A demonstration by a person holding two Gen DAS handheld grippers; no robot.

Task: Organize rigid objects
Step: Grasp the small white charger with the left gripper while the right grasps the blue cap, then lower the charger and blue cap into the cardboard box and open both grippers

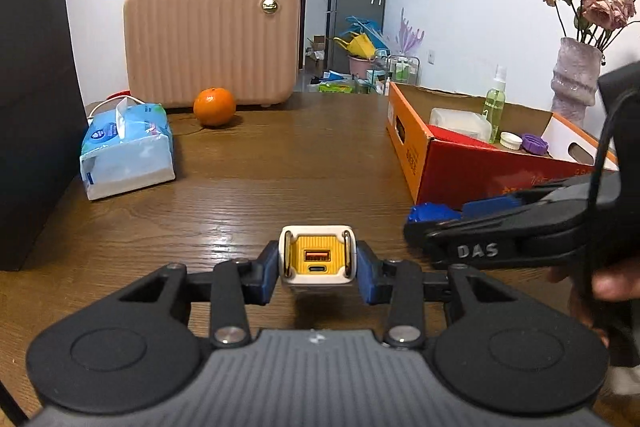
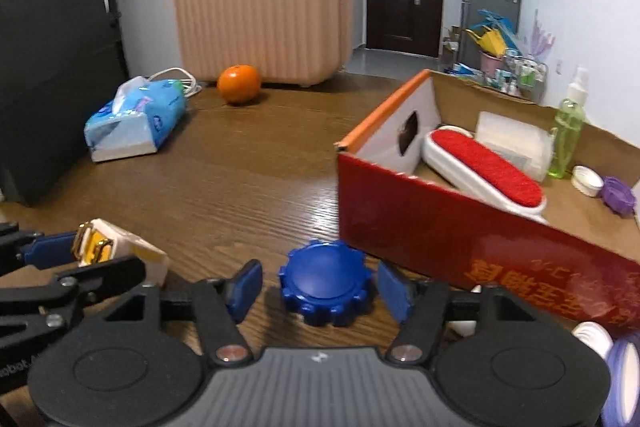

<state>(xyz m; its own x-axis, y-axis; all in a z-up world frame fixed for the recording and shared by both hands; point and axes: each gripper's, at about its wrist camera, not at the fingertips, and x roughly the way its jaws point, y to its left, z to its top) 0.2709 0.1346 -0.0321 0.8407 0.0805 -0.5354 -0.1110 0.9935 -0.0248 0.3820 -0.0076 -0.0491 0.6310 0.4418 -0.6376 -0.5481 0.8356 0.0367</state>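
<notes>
Sorting is partway: box (image 2: 400, 227) at right holds several items. My left tool (image 1: 316, 261) pinches the charger (image 1: 316, 255); my right tool (image 2: 322, 287) straddles the blue cap (image 2: 326, 281) on the worktop (image 2: 248, 187), pads apart.

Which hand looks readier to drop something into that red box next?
The left. Its gripper is already clamped on the yellow-and-white charger. The right gripper only straddles the blue cap on the table, pads apart from it, though it sits nearer the red box.
</notes>
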